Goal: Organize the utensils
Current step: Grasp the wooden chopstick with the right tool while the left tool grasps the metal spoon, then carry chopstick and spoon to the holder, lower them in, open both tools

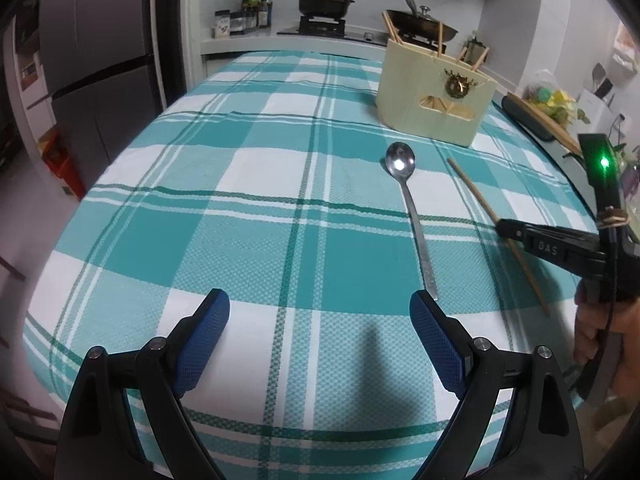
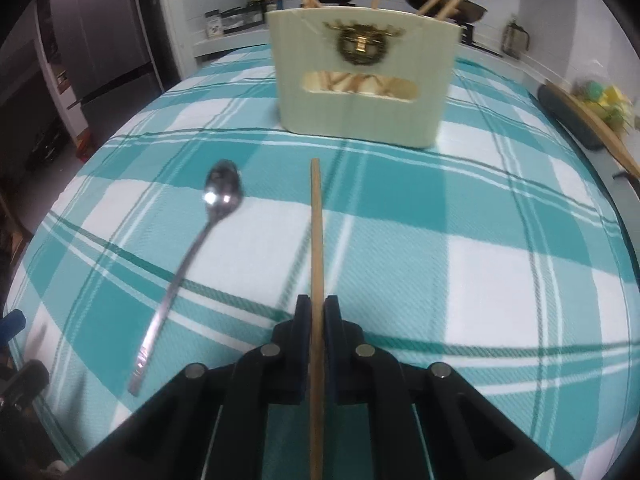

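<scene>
Several chopsticks already stand in the cream holder [image 2: 360, 80]; right gripper [image 2: 317, 312] clamps one chopstick [image 2: 316, 232] before it, spoon [image 2: 192, 256] beside it unsorted, left gripper [image 1: 320, 320] open, empty

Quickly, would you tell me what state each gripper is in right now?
Left gripper: open, holding nothing.
Right gripper: shut on the chopstick.

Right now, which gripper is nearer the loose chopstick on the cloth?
Right. The right gripper is shut on the chopstick, its pads pressing either side of the shaft. The left gripper hangs open over bare tablecloth, with the spoon between it and the chopstick.
</scene>
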`<action>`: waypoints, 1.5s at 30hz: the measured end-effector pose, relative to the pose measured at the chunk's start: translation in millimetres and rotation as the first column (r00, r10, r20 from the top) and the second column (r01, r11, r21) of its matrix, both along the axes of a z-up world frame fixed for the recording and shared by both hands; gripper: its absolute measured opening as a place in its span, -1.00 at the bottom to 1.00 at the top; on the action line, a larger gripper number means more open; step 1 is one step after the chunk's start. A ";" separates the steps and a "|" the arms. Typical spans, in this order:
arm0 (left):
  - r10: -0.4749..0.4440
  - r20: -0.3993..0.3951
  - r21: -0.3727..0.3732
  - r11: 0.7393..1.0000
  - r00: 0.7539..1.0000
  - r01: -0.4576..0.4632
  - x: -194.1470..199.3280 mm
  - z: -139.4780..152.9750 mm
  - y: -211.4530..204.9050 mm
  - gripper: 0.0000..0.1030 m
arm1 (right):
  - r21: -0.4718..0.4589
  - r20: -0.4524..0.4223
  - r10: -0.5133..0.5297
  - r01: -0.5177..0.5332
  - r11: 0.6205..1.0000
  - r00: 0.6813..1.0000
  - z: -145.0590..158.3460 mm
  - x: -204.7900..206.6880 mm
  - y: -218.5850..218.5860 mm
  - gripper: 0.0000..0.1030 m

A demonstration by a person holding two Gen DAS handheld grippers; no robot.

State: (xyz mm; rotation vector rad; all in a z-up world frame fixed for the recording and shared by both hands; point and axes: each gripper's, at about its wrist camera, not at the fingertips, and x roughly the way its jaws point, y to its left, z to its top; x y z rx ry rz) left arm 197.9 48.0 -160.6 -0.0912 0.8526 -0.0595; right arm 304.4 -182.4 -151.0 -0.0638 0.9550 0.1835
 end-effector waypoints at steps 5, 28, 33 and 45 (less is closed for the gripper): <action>-0.027 -0.013 -0.001 1.000 1.000 0.027 4.9 -2.5 -11.8 0.79 | -0.024 0.021 -0.125 0.125 0.992 0.992 0.7 -37.5 -52.6 -0.86; -0.190 -0.139 0.063 0.978 0.972 0.200 171.3 -28.1 -80.3 0.79 | 0.115 0.008 -0.167 0.165 0.980 0.986 19.4 -69.3 -122.0 -0.40; -0.213 -0.097 0.035 0.976 0.972 0.217 177.7 -27.6 -78.5 0.61 | 0.082 -0.010 -0.093 0.094 0.992 0.996 27.9 -53.3 -122.3 -0.40; -0.250 -0.060 0.023 0.967 0.966 0.252 179.5 -18.3 -80.6 -0.30 | 0.033 -0.125 0.011 -0.007 0.999 0.992 13.1 28.9 -90.4 -0.35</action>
